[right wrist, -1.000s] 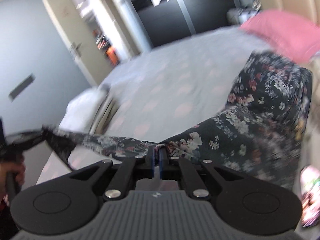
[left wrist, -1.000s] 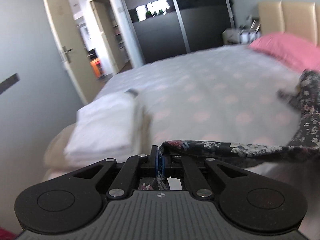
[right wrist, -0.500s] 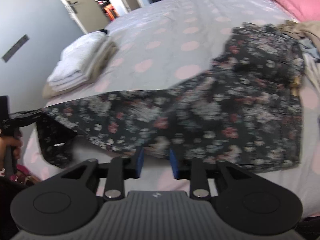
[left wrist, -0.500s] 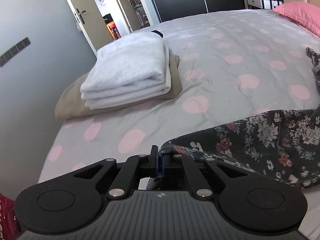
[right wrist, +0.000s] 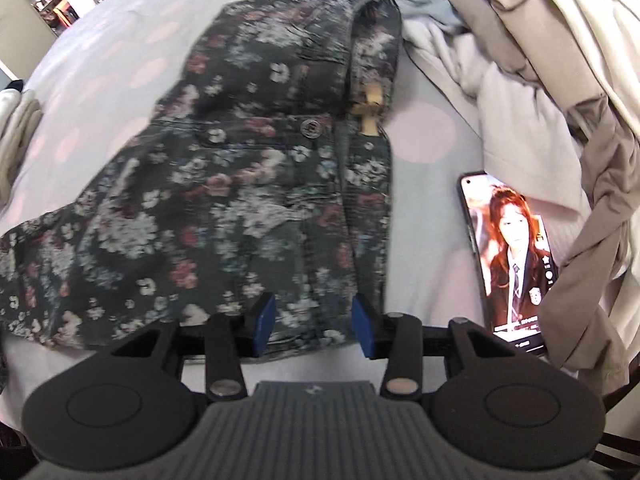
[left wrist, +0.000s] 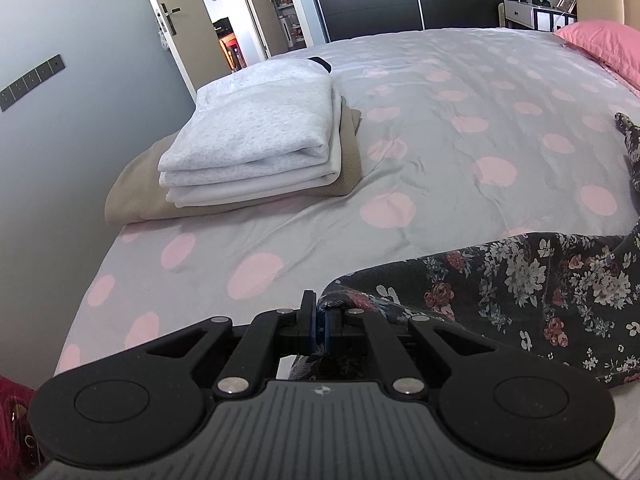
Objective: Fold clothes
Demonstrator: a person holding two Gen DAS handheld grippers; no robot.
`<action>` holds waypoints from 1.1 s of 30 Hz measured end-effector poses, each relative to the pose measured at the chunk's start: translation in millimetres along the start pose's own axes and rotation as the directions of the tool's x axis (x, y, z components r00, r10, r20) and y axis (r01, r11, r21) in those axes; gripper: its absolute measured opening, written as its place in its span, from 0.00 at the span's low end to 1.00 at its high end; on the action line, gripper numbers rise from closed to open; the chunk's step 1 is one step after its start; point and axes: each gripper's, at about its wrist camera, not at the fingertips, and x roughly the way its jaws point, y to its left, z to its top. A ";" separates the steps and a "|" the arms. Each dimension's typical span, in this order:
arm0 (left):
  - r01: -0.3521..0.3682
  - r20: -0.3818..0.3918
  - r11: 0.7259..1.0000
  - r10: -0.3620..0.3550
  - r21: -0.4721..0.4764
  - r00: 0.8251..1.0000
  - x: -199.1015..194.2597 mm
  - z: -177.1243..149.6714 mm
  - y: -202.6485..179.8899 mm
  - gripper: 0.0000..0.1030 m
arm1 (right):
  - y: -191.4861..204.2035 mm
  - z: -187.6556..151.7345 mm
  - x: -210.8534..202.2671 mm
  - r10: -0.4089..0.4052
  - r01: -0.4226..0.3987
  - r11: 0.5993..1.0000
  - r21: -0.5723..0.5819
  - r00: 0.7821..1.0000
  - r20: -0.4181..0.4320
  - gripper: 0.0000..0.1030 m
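Observation:
A dark floral garment [right wrist: 248, 168] with a button and a paper tag lies spread flat on the polka-dot bed. In the left wrist view its near corner [left wrist: 520, 280] runs into my left gripper [left wrist: 320, 322], which is shut on the fabric edge low over the bedspread. My right gripper [right wrist: 314, 322] is open above the garment's waistband end, with nothing between its blue pads [right wrist: 264, 322].
A stack of folded white and beige clothes [left wrist: 256, 148] sits at the bed's left side. A pile of unfolded beige and pale clothes [right wrist: 540, 60] lies right of the garment, with a lit phone [right wrist: 508, 260] beside it. A pink pillow [left wrist: 604, 46] is far right.
Both grippers lowered the garment from mid-air onto the bed. My right gripper let go of it, opened, and moved toward the waistband end. The left stayed shut on the corner.

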 end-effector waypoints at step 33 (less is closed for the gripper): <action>0.236 -0.032 0.960 -0.233 0.153 0.972 -18.5 -19.4 -44.2 0.02 | -59.2 65.5 -120.9 -0.265 0.264 0.963 0.046 0.914 0.306 0.07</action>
